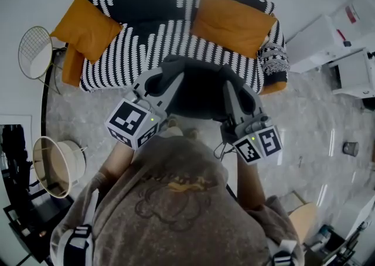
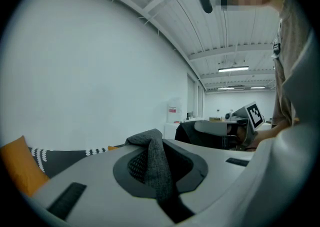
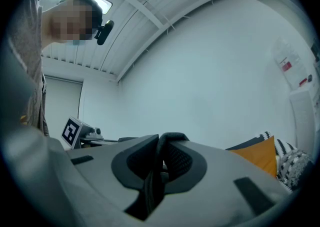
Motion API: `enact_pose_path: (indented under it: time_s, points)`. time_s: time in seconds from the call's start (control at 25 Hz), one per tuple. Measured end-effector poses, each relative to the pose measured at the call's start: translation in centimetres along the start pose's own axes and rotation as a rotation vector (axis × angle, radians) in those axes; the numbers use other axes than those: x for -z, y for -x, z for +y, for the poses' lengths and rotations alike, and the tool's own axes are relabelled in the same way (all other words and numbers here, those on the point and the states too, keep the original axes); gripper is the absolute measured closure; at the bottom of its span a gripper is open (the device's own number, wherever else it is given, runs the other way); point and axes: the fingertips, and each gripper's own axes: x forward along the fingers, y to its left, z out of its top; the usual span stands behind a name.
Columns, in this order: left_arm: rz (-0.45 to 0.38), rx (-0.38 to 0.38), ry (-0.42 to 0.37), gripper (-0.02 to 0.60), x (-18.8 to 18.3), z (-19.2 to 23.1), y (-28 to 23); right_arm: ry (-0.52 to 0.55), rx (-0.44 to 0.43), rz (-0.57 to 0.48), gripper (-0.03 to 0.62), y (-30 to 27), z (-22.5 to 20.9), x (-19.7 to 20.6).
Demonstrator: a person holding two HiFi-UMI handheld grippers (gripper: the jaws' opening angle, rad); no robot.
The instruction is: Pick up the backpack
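My left claw (image 2: 152, 171) is pinched narrow on a grey strap (image 2: 150, 146) and my right claw (image 3: 157, 171) is pinched the same way on a dark strap (image 3: 167, 138). That puts one grip at each side, so the backpack (image 1: 196, 92) hangs evenly between them, close to my chest and in front of the striped sofa (image 1: 176, 24). It looks clear of the seat. Orange cushions (image 1: 88, 24) lie on the sofa, a wire side table (image 1: 35, 51) stands to my left and white cabinets (image 1: 328, 42) to my right. Nothing stands in the way of lifting.
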Motion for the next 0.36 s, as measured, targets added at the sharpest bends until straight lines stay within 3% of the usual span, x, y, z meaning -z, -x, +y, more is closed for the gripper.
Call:
enact_pose_path:
  time_s: [0.36]
  points:
    - [0.016, -0.009, 0.02, 0.552, 0.9, 0.93, -0.57, -0.01, -0.001, 0.021, 0.563, -0.98, -0.63, 0.9]
